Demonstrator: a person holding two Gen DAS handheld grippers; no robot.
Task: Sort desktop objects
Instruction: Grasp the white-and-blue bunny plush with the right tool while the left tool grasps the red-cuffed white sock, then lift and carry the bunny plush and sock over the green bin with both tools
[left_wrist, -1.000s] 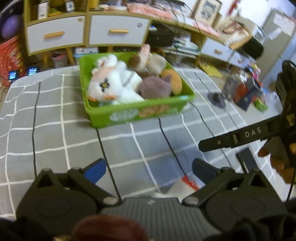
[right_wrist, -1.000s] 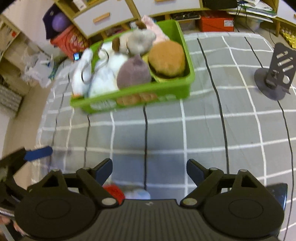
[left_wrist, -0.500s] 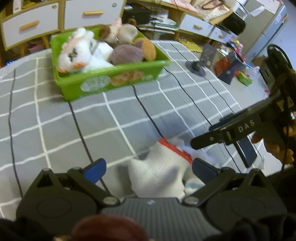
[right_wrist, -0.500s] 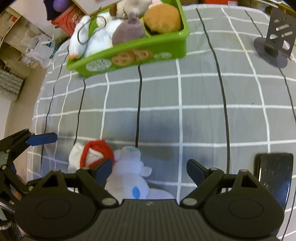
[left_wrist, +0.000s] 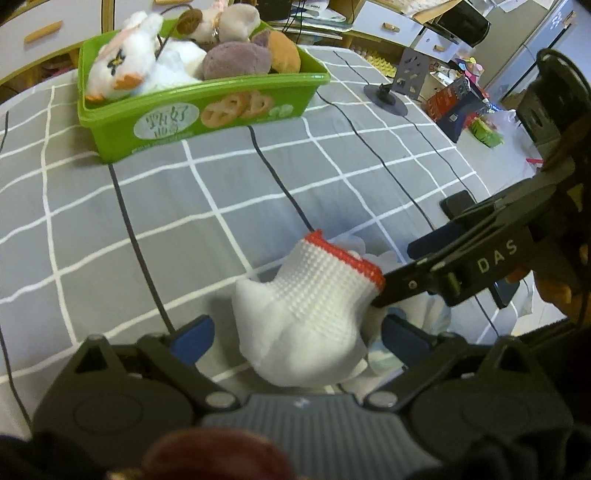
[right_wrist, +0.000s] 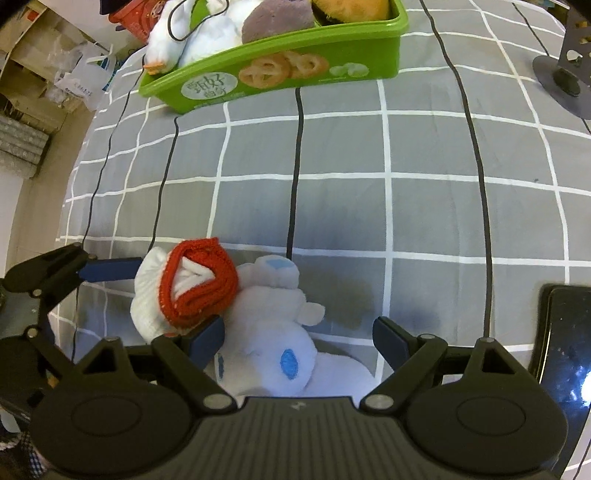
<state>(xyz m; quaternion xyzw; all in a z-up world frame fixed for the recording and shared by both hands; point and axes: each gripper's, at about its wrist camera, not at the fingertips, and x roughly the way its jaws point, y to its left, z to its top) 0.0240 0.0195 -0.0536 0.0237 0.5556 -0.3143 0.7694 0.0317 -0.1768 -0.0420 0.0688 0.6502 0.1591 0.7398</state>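
Both grippers stand spread wide and hold nothing: our left gripper (left_wrist: 295, 338) brackets the white knitted glove (left_wrist: 314, 306) with the red cuff, while our right gripper (right_wrist: 297, 338) straddles the white plush toy (right_wrist: 275, 332) touching it. We judge this placement prepares separate pickups, since the green bin (right_wrist: 332, 48) of soft toys sits well apart across the checked cloth (right_wrist: 369, 206).

glove (right_wrist: 184, 291) on plush (right_wrist: 273, 332), bin (right_wrist: 280, 70) behind

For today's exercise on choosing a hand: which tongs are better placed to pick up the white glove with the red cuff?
Left, probably. The left tongs are open with the glove between their fingers. The right tongs sit open over the white plush beside it.
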